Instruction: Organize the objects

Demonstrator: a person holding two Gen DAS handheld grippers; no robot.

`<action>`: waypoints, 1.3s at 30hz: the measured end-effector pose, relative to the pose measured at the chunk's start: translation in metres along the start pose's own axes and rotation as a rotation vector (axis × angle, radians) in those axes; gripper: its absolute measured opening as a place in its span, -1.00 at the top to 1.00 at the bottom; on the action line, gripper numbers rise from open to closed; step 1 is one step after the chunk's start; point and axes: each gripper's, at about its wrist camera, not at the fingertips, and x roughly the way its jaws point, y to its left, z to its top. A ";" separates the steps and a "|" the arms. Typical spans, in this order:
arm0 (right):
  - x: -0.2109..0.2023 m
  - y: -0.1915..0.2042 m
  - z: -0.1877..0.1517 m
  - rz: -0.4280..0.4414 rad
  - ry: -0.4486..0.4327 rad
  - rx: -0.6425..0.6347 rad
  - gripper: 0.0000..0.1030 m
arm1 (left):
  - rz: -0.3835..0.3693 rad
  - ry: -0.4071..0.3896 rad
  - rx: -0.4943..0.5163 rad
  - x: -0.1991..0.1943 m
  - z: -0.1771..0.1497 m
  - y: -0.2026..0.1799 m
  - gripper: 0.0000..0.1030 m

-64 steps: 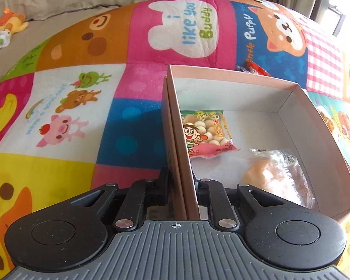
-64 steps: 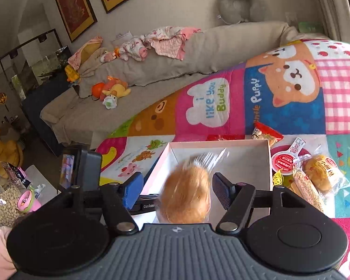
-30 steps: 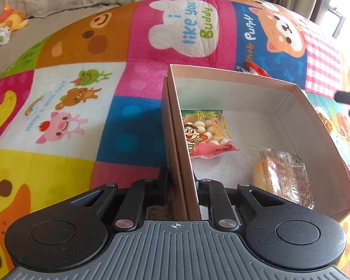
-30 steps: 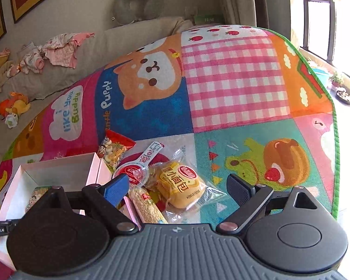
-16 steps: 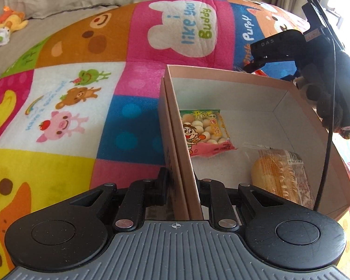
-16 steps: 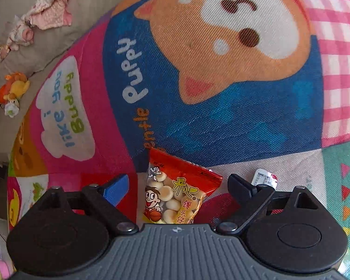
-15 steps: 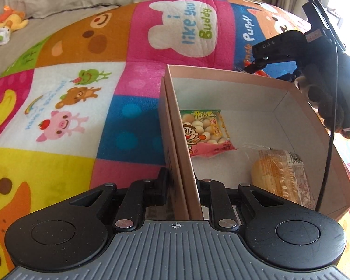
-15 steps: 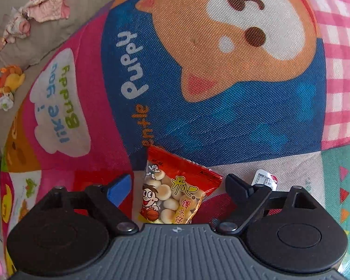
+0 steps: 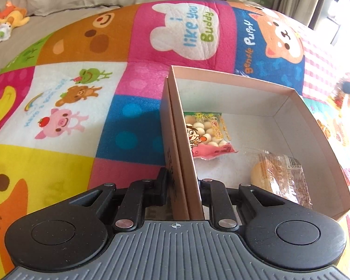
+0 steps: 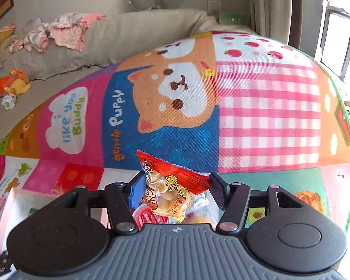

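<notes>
left gripper [image 9: 182,186] clamping pink box [image 9: 291,98] side wall | right gripper [image 10: 177,190] jaws closing on red snack packet [image 10: 172,186], lifting it off mat [image 10: 268,107] | box holding 2 packs (green snack packet [image 9: 207,135], bun [image 9: 280,175])

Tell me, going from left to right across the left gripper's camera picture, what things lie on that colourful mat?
Pig drawing on the mat → box wall clamped in the left gripper → green-and-pink snack packet → wrapped bun → far side wall of the box.
</notes>
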 end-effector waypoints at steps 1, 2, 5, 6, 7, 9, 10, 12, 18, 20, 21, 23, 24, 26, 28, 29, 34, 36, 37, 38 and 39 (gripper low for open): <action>-0.020 -0.008 -0.006 0.022 -0.013 -0.003 -0.14 | 0.001 -0.002 -0.001 0.000 0.000 0.000 0.61; -0.036 -0.012 -0.012 0.033 -0.025 -0.006 -0.14 | 0.003 -0.002 -0.004 0.000 0.000 0.000 0.61; -0.077 -0.026 -0.039 0.064 -0.032 -0.018 -0.14 | 0.014 -0.002 0.001 0.000 0.000 -0.002 0.62; -0.089 -0.031 -0.049 0.071 -0.025 -0.013 -0.14 | 0.017 -0.002 0.005 0.000 0.000 -0.003 0.63; -0.098 -0.033 -0.059 0.086 -0.009 -0.014 -0.14 | 0.020 -0.003 0.006 0.000 -0.001 -0.003 0.63; -0.111 -0.037 -0.081 0.118 0.029 -0.018 -0.14 | 0.026 -0.004 0.006 0.000 -0.001 -0.004 0.64; -0.118 -0.038 -0.095 0.132 0.058 -0.023 -0.14 | 0.029 -0.004 0.004 0.000 -0.001 -0.004 0.64; -0.122 -0.036 -0.119 0.167 0.123 -0.042 -0.16 | 0.038 -0.005 0.003 0.000 -0.001 -0.006 0.65; -0.132 -0.038 -0.158 0.199 0.153 -0.038 -0.33 | 0.048 0.005 0.002 0.000 0.000 -0.007 0.66; -0.131 -0.041 -0.159 0.166 0.122 -0.029 -0.35 | 0.049 0.006 0.007 -0.001 -0.001 -0.007 0.66; -0.130 -0.042 -0.160 0.146 0.111 -0.035 -0.37 | 0.050 0.005 0.010 -0.001 -0.001 -0.008 0.66; -0.126 -0.042 -0.163 0.114 0.096 -0.056 -0.46 | 0.050 0.004 0.013 -0.001 -0.001 -0.007 0.66; -0.124 -0.041 -0.165 0.109 0.095 -0.063 -0.54 | 0.050 0.003 0.012 -0.001 -0.001 -0.007 0.66; -0.121 -0.040 -0.171 0.126 0.108 -0.060 -0.65 | 0.049 0.003 0.013 -0.001 -0.001 -0.007 0.66; -0.117 -0.038 -0.181 0.154 0.128 -0.052 -0.75 | 0.047 0.001 0.014 -0.001 -0.001 -0.007 0.66; -0.115 -0.034 -0.186 0.162 0.140 -0.058 -0.77 | 0.045 0.001 0.013 -0.001 -0.002 -0.007 0.66; -0.110 -0.006 -0.211 0.119 0.135 -0.194 -0.77 | 0.043 -0.001 0.011 -0.001 -0.002 -0.006 0.66; -0.111 0.002 -0.217 0.101 0.122 -0.240 -0.77 | 0.042 -0.002 0.009 -0.001 -0.002 -0.006 0.66; -0.111 0.003 -0.219 0.080 0.116 -0.262 -0.77 | 0.041 -0.004 0.009 -0.001 -0.002 -0.006 0.66; -0.111 0.004 -0.221 0.052 0.110 -0.284 -0.77 | 0.041 -0.005 0.008 -0.001 -0.003 -0.006 0.66; -0.111 0.003 -0.224 0.014 0.103 -0.305 -0.77 | 0.041 -0.006 0.008 -0.001 -0.003 -0.006 0.66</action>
